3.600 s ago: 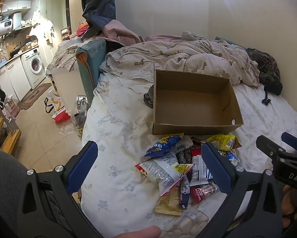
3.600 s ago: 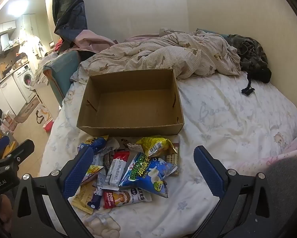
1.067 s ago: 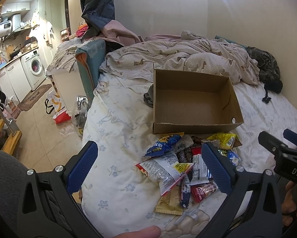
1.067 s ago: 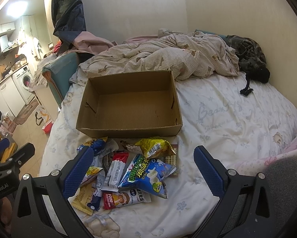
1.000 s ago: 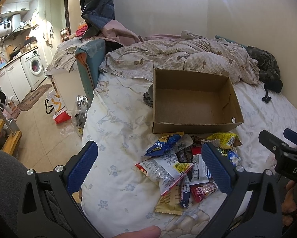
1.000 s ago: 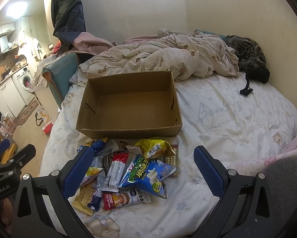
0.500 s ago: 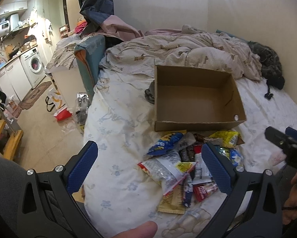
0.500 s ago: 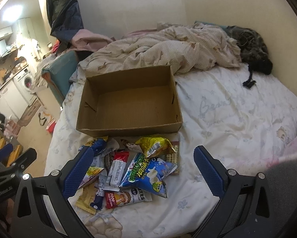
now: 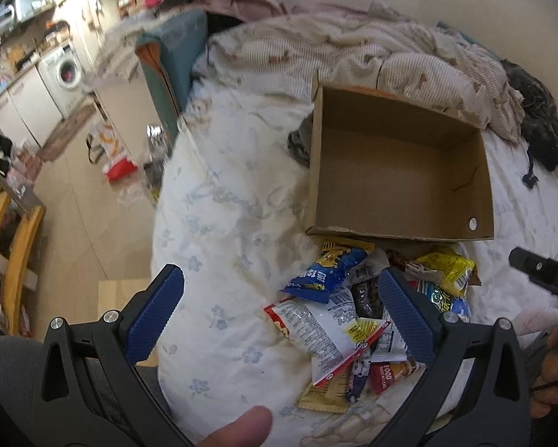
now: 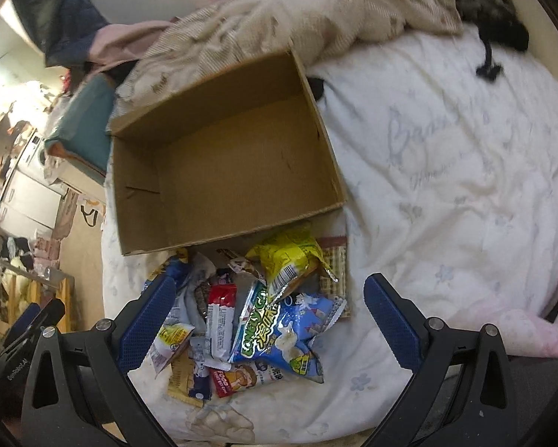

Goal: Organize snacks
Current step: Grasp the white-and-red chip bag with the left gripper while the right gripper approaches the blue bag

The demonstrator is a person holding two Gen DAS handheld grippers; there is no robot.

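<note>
An empty cardboard box (image 9: 398, 171) (image 10: 226, 164) lies open on the bed. A pile of several snack packets (image 9: 357, 309) (image 10: 252, 313) lies just in front of its near wall: a blue packet (image 9: 325, 273), a white packet (image 9: 319, 327), a yellow packet (image 10: 290, 257) and a blue-green packet (image 10: 282, 331). My left gripper (image 9: 279, 313) is open and empty above the pile's left side. My right gripper (image 10: 267, 320) is open and empty, its fingers on either side of the pile.
A crumpled beige quilt (image 9: 353, 48) lies behind the box. A dark garment (image 10: 491, 7) lies at the far right. The bed's left edge (image 9: 159, 201) drops to a floor with bags (image 9: 111, 152) and a washing machine (image 9: 68, 74).
Both grippers have moved forward and tilted down over the snack pile. The right wrist view has rotated. Both stay open. Box and snacks have not moved.
</note>
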